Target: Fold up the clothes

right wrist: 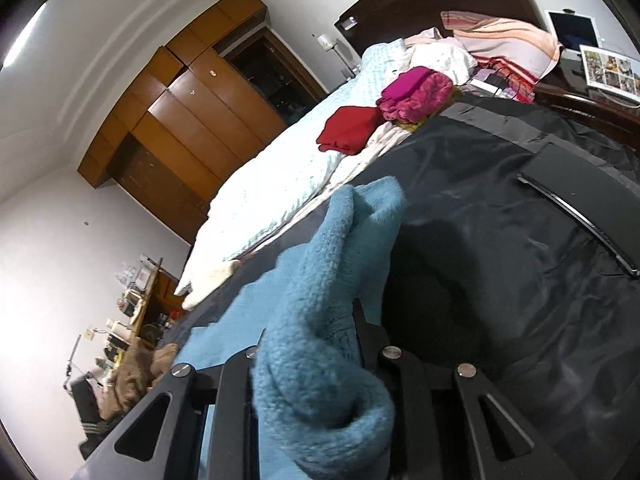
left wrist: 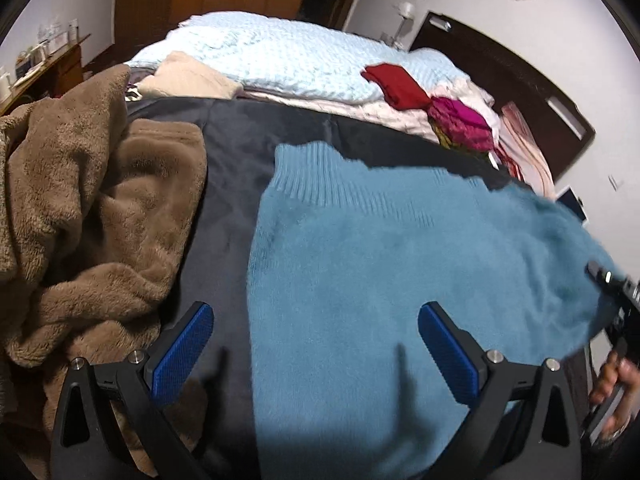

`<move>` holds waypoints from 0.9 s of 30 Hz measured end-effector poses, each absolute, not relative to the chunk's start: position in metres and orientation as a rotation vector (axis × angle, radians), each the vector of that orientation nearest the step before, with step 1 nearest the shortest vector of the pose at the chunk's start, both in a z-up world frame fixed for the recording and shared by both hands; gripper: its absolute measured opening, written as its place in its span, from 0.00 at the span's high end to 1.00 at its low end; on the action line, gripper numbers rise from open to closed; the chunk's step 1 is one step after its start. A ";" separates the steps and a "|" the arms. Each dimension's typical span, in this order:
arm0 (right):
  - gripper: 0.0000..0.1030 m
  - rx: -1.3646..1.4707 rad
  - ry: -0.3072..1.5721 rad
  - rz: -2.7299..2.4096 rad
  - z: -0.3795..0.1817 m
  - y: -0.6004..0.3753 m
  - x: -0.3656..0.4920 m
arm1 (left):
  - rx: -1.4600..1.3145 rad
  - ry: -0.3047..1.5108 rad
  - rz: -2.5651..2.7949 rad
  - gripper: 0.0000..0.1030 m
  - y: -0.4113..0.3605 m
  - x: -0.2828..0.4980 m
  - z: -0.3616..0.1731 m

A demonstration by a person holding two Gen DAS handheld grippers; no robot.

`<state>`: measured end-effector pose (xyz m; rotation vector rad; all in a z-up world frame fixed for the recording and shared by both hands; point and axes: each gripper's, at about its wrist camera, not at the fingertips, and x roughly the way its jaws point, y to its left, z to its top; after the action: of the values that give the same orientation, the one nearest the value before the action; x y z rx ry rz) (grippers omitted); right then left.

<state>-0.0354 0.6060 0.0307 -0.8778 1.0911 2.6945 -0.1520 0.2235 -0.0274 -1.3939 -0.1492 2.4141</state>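
A teal knit sweater (left wrist: 380, 264) lies on a dark sheet (left wrist: 232, 168) on the bed, ribbed hem toward the far side. My left gripper (left wrist: 316, 320) is open, its blue pads spread above the sweater's near left part, holding nothing. My right gripper (right wrist: 316, 320) is shut on a bunched edge of the sweater (right wrist: 320, 320) and lifts it off the dark sheet (right wrist: 500, 240). In the left wrist view the right gripper (left wrist: 616, 292) shows at the right edge, with the sweater's right side raised and blurred.
A brown fleece blanket (left wrist: 80, 220) is heaped at the left. A pale blue quilt (left wrist: 300, 64), red cloth (left wrist: 400, 84) and magenta cloth (left wrist: 460, 120) lie at the far side. A dark headboard (left wrist: 520, 72) and a wooden wardrobe (right wrist: 192, 112) stand behind.
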 end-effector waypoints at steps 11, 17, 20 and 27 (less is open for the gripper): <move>0.77 -0.891 1.249 2.817 0.058 0.541 -0.068 | -1.424 -0.245 2.375 0.00 0.176 -0.139 -0.029; 0.77 -0.928 1.303 2.933 0.064 0.472 -0.087 | -1.369 -0.332 2.379 0.00 0.150 -0.133 -0.014; 0.77 -1.000 1.260 2.993 0.050 0.428 -0.095 | -1.355 -0.377 2.366 0.00 0.142 -0.133 -0.010; 0.77 -1.200 1.028 3.059 0.002 0.356 -0.096 | -1.348 -0.399 2.341 0.00 0.145 -0.134 -0.008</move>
<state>-0.0957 0.3562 0.0021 -1.2000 1.0284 3.0588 -0.1341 0.1447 -0.0080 -1.3479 -0.3986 2.3414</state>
